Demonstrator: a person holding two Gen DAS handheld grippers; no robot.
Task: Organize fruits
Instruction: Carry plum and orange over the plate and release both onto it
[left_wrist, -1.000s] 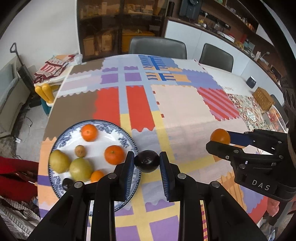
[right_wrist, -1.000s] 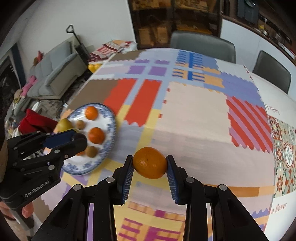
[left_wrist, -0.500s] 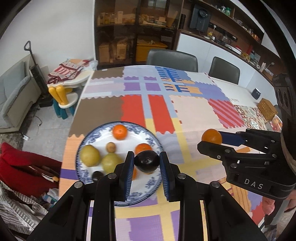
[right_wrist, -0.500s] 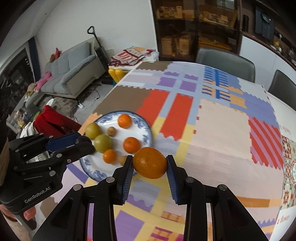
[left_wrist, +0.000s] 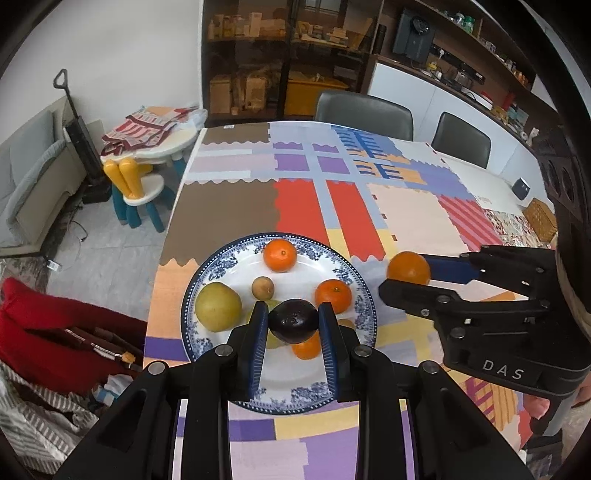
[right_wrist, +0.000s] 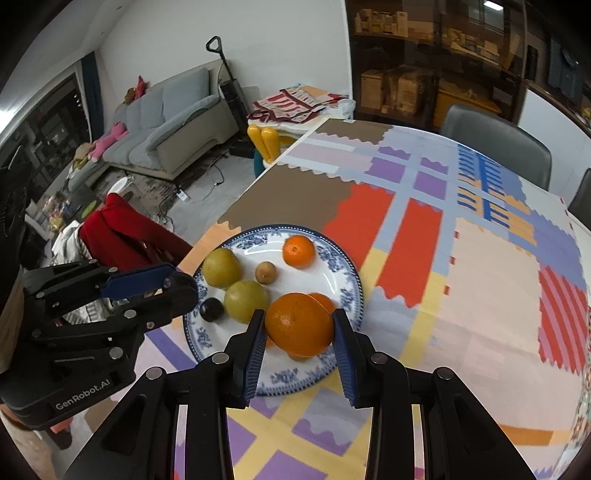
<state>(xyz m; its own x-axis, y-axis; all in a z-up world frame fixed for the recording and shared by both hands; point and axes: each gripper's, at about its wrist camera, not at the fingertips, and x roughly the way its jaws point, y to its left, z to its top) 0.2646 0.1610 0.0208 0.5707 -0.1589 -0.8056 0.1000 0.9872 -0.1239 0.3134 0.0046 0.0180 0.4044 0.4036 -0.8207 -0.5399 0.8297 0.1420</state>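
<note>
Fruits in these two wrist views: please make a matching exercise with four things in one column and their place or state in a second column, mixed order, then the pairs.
Things:
1. dark fruit
2. big orange
3. plate
4. brown fruit

Places or states:
A. lies loose on the plate
B. clamped in the right hand-held gripper
C. on the tablecloth, holding several fruits
D. clamped in the left hand-held gripper

Pairs: 1-D, 2-B, 3-C, 4-A
</note>
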